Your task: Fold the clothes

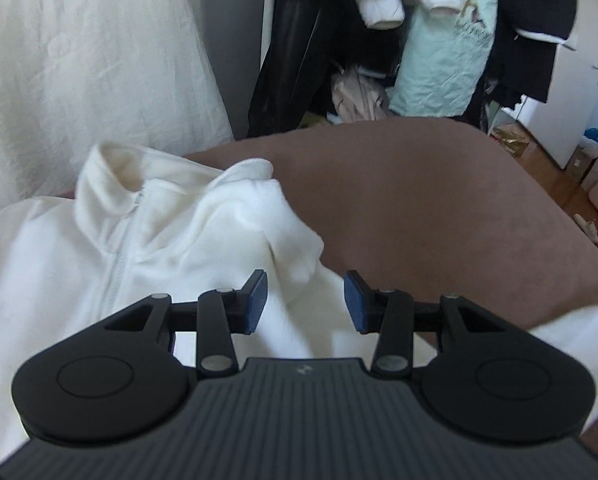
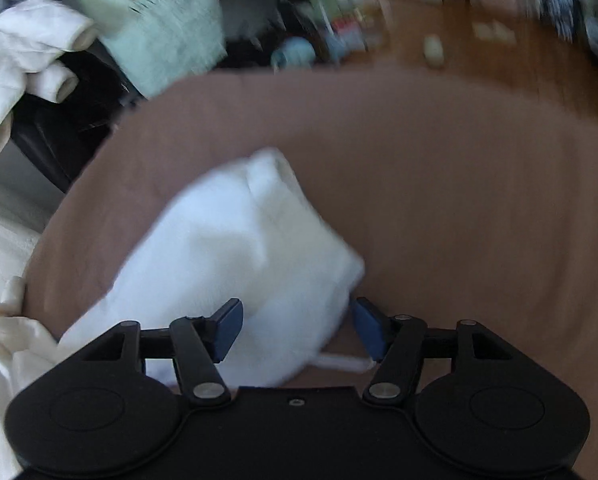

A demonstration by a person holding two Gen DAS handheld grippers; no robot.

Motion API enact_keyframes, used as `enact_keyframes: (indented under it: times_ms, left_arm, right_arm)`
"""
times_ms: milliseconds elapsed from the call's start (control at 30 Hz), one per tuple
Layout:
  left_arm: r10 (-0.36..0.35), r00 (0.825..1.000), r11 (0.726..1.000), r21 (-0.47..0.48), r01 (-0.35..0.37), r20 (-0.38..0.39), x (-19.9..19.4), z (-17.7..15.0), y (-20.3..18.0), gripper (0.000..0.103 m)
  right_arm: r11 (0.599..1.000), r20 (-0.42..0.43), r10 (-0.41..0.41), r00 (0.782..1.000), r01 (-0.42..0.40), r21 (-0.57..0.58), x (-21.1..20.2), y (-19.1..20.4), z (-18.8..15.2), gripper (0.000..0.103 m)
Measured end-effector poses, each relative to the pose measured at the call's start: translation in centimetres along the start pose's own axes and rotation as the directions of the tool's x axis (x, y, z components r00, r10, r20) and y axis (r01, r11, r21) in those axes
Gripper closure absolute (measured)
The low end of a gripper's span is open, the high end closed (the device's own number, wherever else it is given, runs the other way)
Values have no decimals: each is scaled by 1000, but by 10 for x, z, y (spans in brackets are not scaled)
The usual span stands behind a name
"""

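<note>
The left gripper (image 1: 304,300) sits at the lower centre of its frame, tilted downward, its blue pads (image 1: 255,300) apart. The right gripper (image 2: 297,330), also lower centre and angled down, holds its jaws wider, pads (image 2: 227,330) clear of each other.

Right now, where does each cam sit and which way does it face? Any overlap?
Left wrist: on the left gripper, angled down at the white zip jacket on the brown bed; only its open fingers show.
Right wrist: on the right gripper, angled down at a white jacket fold; blurred, fingers open.
Shared: jacket, bed, hanging mint garment.
</note>
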State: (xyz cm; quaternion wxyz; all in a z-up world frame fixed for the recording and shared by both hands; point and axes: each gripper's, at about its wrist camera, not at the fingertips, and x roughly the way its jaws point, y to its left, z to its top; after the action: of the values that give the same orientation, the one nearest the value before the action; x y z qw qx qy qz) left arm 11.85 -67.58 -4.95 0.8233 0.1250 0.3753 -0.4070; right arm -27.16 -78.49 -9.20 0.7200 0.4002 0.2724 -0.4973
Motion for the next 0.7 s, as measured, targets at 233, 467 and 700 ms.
enact_keyframes:
  times_ms: [233,467,700]
  left_arm:
    - [96,993,994,-55,-100,-73,65,6,4,76]
    - [114,967,993,-55,-104,230,9,-2,10,93]
    - [-19,990,988,-149,40,138,27,6,-1,69]
  right_arm:
    - [999,-3,-2,1000,2,40,28,4,8,35]
    - [978,494,26,869,81,-194,-41,47,3,86]
    - [987,607,-116,786,161,-19,-79,-19,19,86]
